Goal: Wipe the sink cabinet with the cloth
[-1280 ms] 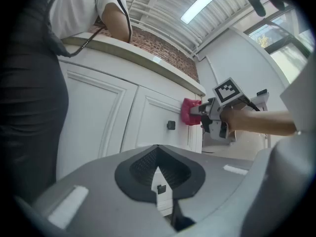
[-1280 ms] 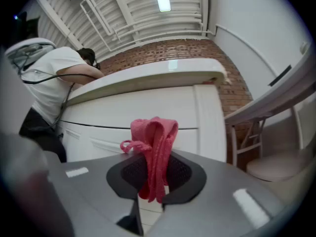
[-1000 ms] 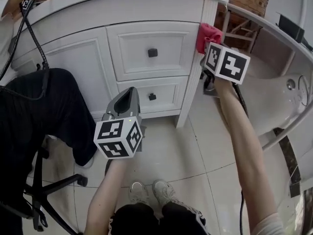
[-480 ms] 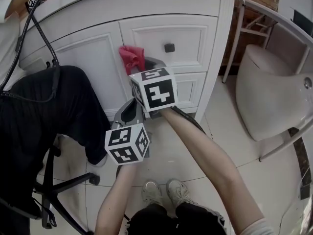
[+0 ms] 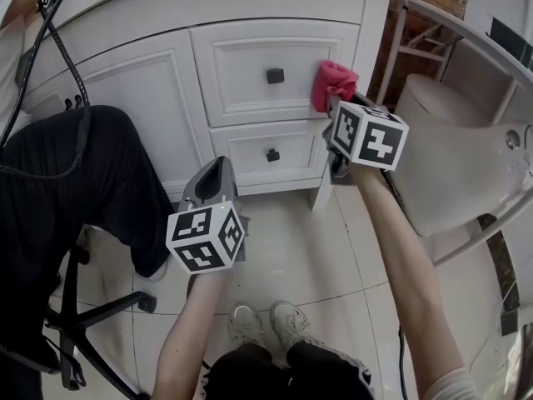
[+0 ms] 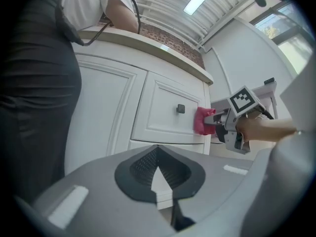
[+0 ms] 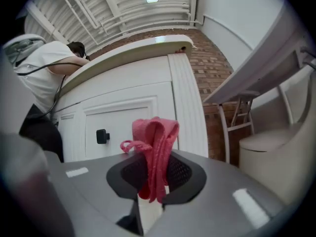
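The right gripper (image 5: 336, 105) is clenched on the pink cloth (image 5: 333, 82); in the right gripper view its jaws (image 7: 152, 189) pinch the lower end of the cloth (image 7: 154, 149), and the folded fabric stands up out of them in a bunch with one small loop curling to the left. In the head view that bunch lies at the right end of the upper drawer (image 5: 250, 69) of the white sink cabinet (image 5: 141, 90), just beside the fluted corner post (image 5: 366, 32) and to the right of the drawer's dark square knob (image 5: 275, 75); the left gripper view shows the cloth (image 6: 202, 121) up against the cabinet's face there. The lower drawer (image 5: 250, 161) sits right beneath, with its own small knob. The left gripper (image 5: 218, 167) hangs lower and apart from the cabinet, out in front of the door panel and the lower drawer, above the tiled floor (image 5: 291, 257) – its jaws (image 6: 159, 179) are closed together with nothing between them. A second person in black trousers (image 5: 75, 190) sits at the cabinet's left side on a wheeled chair (image 5: 79, 323), a black cable (image 5: 62, 48) trailing over the countertop above. To the right of the cabinet stands a white toilet (image 5: 450, 165), and the holder's own shoes (image 5: 262, 323) show at the bottom of the head view
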A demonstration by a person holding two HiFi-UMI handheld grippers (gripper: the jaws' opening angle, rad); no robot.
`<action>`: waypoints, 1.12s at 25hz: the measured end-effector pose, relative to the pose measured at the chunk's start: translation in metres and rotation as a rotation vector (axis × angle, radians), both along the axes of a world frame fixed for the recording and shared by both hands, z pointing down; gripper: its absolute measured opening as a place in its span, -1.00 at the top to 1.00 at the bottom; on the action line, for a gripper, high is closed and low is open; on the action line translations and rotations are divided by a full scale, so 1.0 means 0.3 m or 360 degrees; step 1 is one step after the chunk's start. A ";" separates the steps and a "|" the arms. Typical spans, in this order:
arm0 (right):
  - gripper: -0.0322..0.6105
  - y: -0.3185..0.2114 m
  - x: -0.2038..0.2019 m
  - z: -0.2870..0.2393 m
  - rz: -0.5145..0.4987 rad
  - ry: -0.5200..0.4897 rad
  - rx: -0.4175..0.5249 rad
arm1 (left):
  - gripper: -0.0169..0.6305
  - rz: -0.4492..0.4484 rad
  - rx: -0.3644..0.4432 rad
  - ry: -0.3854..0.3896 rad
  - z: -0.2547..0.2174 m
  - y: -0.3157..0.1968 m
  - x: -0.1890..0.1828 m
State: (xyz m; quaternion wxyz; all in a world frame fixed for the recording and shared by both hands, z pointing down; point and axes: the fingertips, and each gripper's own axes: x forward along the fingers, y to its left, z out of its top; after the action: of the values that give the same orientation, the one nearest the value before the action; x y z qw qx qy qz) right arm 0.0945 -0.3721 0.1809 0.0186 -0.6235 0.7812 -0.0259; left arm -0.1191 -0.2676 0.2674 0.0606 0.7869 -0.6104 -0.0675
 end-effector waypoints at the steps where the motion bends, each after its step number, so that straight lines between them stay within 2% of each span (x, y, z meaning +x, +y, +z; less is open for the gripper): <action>1: 0.71 -0.002 0.037 0.008 0.0019 0.0010 -0.0003 | 0.90 0.0015 0.0002 -0.0007 -0.001 0.001 0.017; 4: 0.71 0.000 0.127 0.023 0.0116 0.0032 -0.0011 | 0.90 0.0047 -0.0004 -0.0015 0.006 0.004 0.051; 6: 0.71 0.014 0.173 0.027 0.0189 -0.0012 -0.0018 | 0.90 0.0051 -0.0015 -0.0018 0.021 0.011 0.056; 8: 0.71 0.057 0.125 0.032 0.0149 -0.0036 -0.0001 | 0.90 0.0031 -0.0028 -0.0028 0.045 0.019 0.039; 10: 0.71 0.109 -0.038 0.038 -0.0032 -0.0030 0.0042 | 0.90 -0.0001 -0.0050 -0.0024 0.075 0.019 0.011; 12: 0.71 0.143 -0.256 0.068 -0.0257 -0.0027 0.0054 | 0.90 -0.0009 -0.0080 -0.0024 0.110 0.016 -0.003; 15: 0.71 0.159 -0.557 0.185 -0.0526 -0.0016 -0.0038 | 0.90 -0.0006 -0.0122 -0.0021 0.176 0.033 -0.010; 17: 0.71 0.142 -0.689 0.243 -0.0621 0.0003 -0.0073 | 0.90 -0.0010 -0.0138 -0.0028 0.210 0.036 -0.017; 19: 0.71 0.106 -0.751 0.275 -0.0641 0.0047 -0.0074 | 0.91 -0.0011 -0.0152 -0.0030 0.235 0.027 -0.022; 21: 0.71 0.072 -0.738 0.288 -0.0616 0.0057 -0.0068 | 0.90 -0.0010 -0.0163 -0.0013 0.257 0.017 -0.024; 23: 0.71 0.054 -0.658 0.285 -0.0551 0.0042 -0.0043 | 0.90 -0.0004 -0.0168 -0.0006 0.271 0.009 -0.019; 28: 0.71 0.017 -0.262 0.284 -0.0193 -0.0045 -0.0036 | 0.91 0.0059 -0.0178 0.0006 0.284 -0.004 0.053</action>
State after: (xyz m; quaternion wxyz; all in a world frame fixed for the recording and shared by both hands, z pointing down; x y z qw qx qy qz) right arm 0.0159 -0.3670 0.2662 0.0209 -0.5747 0.8169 -0.0444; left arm -0.1032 -0.2687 0.3525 0.1068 0.7933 -0.5984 -0.0337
